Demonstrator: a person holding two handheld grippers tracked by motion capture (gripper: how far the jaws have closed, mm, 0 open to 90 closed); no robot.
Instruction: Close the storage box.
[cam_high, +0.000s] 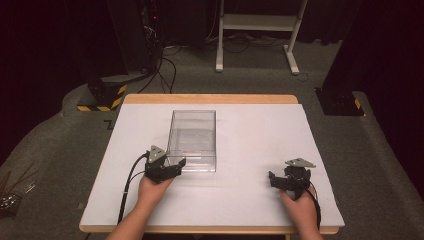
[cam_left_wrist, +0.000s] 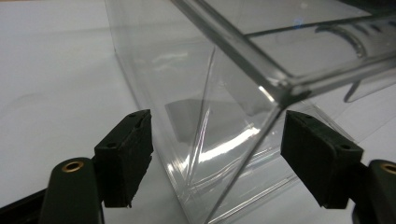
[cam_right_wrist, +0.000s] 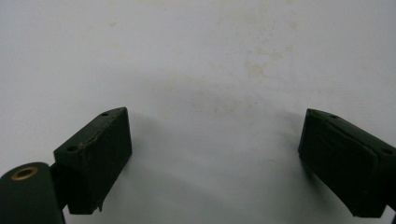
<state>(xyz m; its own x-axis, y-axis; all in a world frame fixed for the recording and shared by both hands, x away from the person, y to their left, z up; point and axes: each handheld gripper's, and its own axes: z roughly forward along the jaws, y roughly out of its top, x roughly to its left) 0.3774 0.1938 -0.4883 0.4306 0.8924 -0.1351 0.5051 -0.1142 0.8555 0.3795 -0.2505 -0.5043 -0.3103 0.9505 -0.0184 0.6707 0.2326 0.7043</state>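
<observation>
White tabletop (cam_high: 240, 200) bears both hands: left tool (cam_left_wrist: 217, 154) gapes astride clear box (cam_high: 192, 140) corner, right tool (cam_right_wrist: 215, 163) spread wide.

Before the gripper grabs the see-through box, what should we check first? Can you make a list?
1. Box corner sits between the left gripper jaws: ok.
2. Pads pressing on the clear box: not ok, gaps show on both sides.
3. Box standing flat on the table: ok.
4. Anything inside the box: cannot tell.
5. Right gripper out of the way, jaws open over bare table: ok.
</observation>
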